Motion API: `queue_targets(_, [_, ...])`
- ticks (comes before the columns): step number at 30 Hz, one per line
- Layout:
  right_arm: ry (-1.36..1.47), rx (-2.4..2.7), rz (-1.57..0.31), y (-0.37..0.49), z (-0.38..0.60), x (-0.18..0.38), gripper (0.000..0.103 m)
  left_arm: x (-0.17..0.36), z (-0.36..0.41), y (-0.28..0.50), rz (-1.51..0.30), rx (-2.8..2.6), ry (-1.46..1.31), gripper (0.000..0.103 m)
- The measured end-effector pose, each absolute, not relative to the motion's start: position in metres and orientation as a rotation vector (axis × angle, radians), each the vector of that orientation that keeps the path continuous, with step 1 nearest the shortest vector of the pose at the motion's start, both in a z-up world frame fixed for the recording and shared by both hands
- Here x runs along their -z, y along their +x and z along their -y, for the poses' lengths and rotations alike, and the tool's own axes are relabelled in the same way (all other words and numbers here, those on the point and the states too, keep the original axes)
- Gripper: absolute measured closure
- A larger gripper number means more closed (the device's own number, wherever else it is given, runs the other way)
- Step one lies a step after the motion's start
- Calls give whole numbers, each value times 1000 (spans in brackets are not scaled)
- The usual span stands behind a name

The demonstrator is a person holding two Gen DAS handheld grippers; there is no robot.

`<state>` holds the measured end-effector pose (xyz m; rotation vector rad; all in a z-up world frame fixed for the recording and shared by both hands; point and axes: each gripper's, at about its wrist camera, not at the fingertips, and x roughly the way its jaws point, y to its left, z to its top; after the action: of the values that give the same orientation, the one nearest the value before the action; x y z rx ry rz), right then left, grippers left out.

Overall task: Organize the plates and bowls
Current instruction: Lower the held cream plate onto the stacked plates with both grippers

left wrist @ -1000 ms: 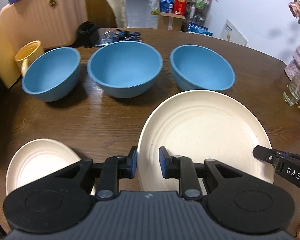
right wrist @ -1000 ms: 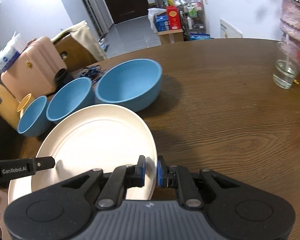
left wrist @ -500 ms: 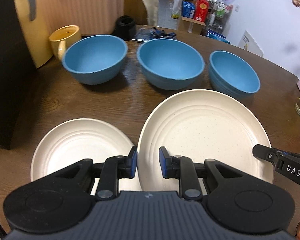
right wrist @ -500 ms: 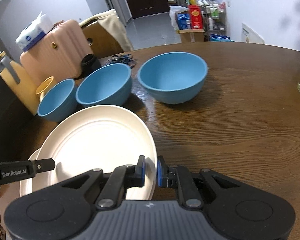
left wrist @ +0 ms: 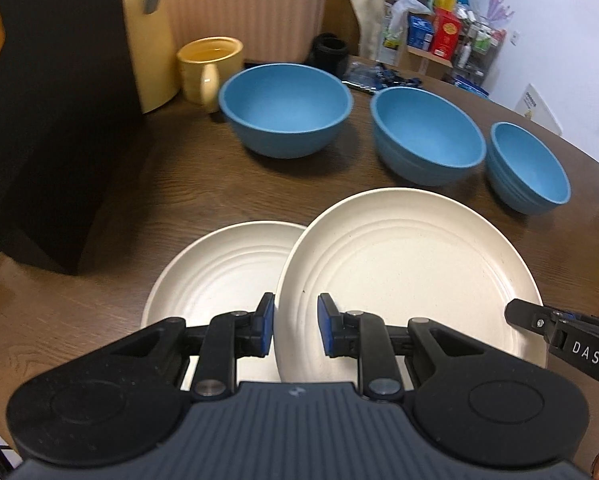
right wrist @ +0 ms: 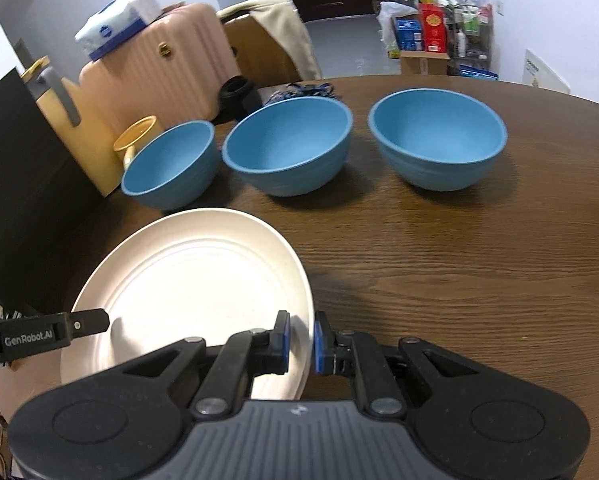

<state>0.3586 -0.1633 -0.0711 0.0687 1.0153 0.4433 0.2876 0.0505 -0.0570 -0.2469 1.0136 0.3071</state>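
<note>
Both grippers carry a large cream plate [left wrist: 411, 276] above the wooden table. My left gripper [left wrist: 295, 330] is shut on its left rim, and my right gripper [right wrist: 300, 340] is shut on its right rim [right wrist: 305, 320]. The held plate [right wrist: 191, 288] partly overlaps a second cream plate [left wrist: 215, 276] lying on the table below and to the left. Three blue bowls stand in a row behind: the left bowl [left wrist: 285, 114], the middle bowl [left wrist: 427, 134] and the right bowl [left wrist: 529, 168]. The right gripper's finger tip [left wrist: 539, 322] shows at the plate's far rim.
A yellow mug [left wrist: 209, 66] stands behind the left bowl. A tall black box [left wrist: 55, 120] sits at the table's left edge. A pink suitcase [right wrist: 155, 80] and a chair stand beyond the table. Bare wood [right wrist: 479, 280] stretches to the right of the plates.
Both grippers have carried the large plate leftward across the table. The second plate on the table now lies partly under it, and the bowls have shifted right in view.
</note>
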Motion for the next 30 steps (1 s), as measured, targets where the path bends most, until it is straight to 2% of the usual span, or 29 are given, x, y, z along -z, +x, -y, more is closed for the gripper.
queue_targets(16, [-2,-502,-1041,347,93,88,92,78,-110,262,-1036,-391,-290,80])
queue_targets(30, [-84,-523,-1008,335,58,96,91,90,-127,254,-1044,-418,-275,80])
